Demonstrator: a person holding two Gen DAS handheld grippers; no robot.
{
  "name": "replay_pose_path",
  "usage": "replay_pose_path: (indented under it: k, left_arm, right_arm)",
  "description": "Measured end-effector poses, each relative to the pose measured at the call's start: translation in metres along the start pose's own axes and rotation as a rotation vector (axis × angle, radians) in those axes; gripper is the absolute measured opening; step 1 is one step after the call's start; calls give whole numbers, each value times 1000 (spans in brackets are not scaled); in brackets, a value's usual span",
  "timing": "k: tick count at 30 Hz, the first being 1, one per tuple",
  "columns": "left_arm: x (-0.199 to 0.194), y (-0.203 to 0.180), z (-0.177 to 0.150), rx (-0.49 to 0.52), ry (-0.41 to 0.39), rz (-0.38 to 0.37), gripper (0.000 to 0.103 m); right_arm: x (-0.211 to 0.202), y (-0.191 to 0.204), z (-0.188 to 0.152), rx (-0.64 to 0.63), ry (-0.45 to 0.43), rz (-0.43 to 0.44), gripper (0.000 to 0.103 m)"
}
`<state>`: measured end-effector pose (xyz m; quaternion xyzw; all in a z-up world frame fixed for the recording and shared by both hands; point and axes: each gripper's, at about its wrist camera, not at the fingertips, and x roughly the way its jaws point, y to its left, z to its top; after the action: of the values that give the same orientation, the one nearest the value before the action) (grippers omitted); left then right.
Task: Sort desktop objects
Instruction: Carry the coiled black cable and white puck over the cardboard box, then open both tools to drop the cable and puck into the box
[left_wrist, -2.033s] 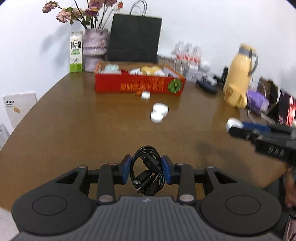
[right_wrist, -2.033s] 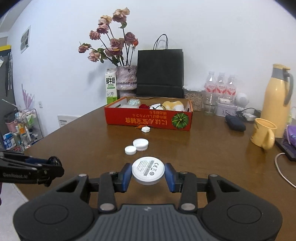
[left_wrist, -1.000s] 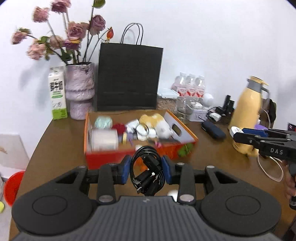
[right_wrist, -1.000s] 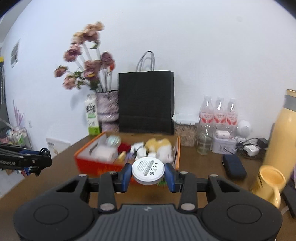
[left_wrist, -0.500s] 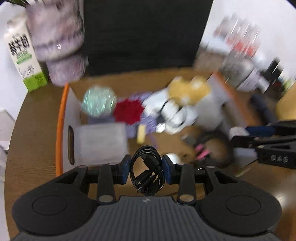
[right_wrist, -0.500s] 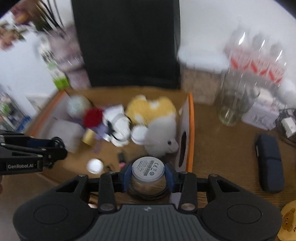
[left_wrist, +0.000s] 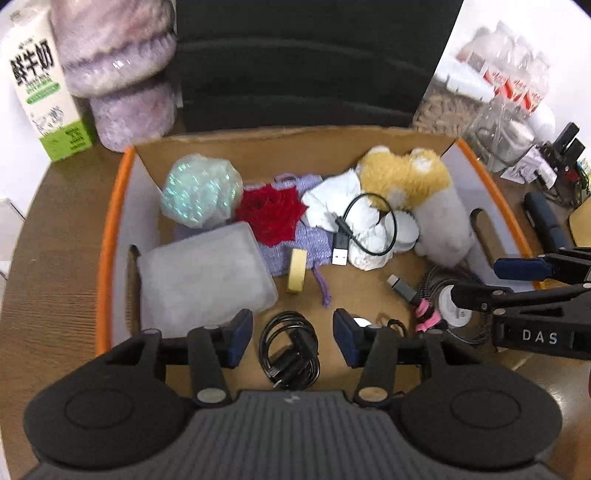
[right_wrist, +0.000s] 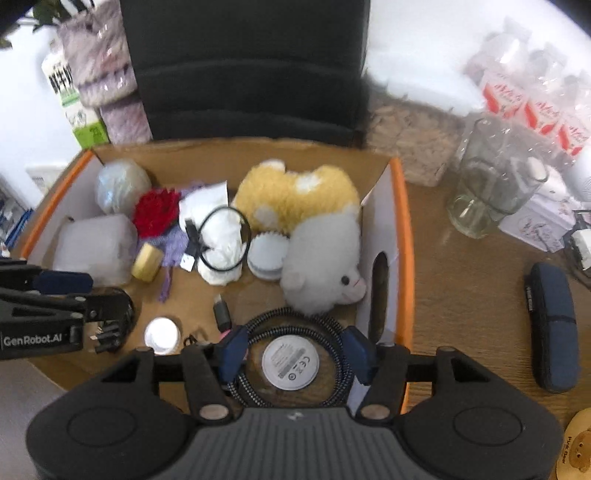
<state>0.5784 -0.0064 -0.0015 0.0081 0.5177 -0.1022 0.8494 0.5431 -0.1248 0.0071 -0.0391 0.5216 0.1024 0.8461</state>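
Both grippers tilt steeply down over the box (left_wrist: 110, 236), inside its near edge. The left gripper (left_wrist: 293, 338) is opening, pads clear of the black cable (left_wrist: 290, 354). The right gripper (right_wrist: 291, 350) is opening, clear of the white disc (right_wrist: 290, 362) near the box's right wall.

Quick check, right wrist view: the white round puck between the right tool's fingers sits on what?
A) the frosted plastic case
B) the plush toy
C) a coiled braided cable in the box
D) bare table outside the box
C: the white round puck lies inside the ring of the coiled braided cable on the floor of the orange cardboard box, with the opening right tool straddling it, pads clear.

A brown wooden table (right_wrist: 461, 280) carries an orange-rimmed cardboard box (left_wrist: 110, 236).
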Motion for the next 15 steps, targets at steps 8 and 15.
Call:
replay_pose_path:
  k: [8, 15]
  left_arm:
    - [-64, -7, -15, 3, -50, 13, 69]
    - [-126, -15, -55, 2, -109, 100, 71]
  right_arm:
    - [-66, 12, -6, -6, -76, 11, 68]
    - [-126, 25, -37, -19, -137, 19, 76]
